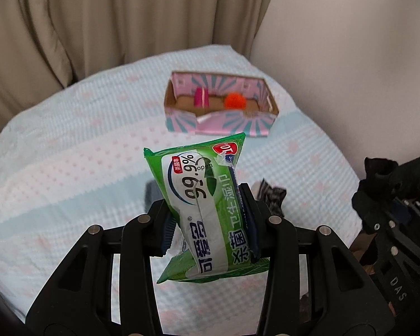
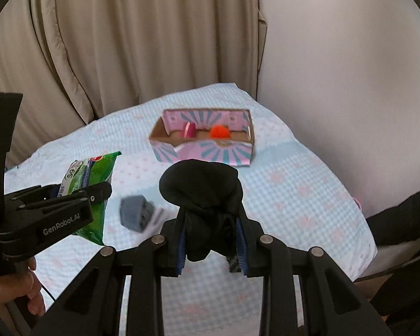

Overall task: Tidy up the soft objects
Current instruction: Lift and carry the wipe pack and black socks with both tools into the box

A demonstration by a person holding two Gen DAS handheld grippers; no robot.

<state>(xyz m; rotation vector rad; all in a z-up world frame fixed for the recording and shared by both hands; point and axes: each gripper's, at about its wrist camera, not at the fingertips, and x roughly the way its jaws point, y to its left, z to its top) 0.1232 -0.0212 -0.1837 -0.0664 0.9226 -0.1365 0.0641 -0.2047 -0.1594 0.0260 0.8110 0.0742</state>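
Note:
My left gripper (image 1: 208, 218) is shut on a green wet-wipes pack (image 1: 201, 196) and holds it above the bed; the pack also shows in the right wrist view (image 2: 91, 176). My right gripper (image 2: 212, 238) is shut on a black sock bundle (image 2: 204, 193), lifted above the bed; it shows at the right edge of the left wrist view (image 1: 383, 179). A pink and blue cardboard box (image 2: 204, 154) lies ahead on the bed, holding an orange pompom (image 2: 219, 132) and a magenta item (image 2: 189, 131). The box also shows in the left wrist view (image 1: 224, 123).
A grey rolled sock (image 2: 135, 214) lies on the light blue patterned bedspread (image 2: 294, 196) between the grippers. A dark patterned cloth (image 1: 274, 196) lies behind the left gripper's right finger. Beige curtains (image 2: 126, 42) and a white wall (image 2: 350, 70) stand behind the bed.

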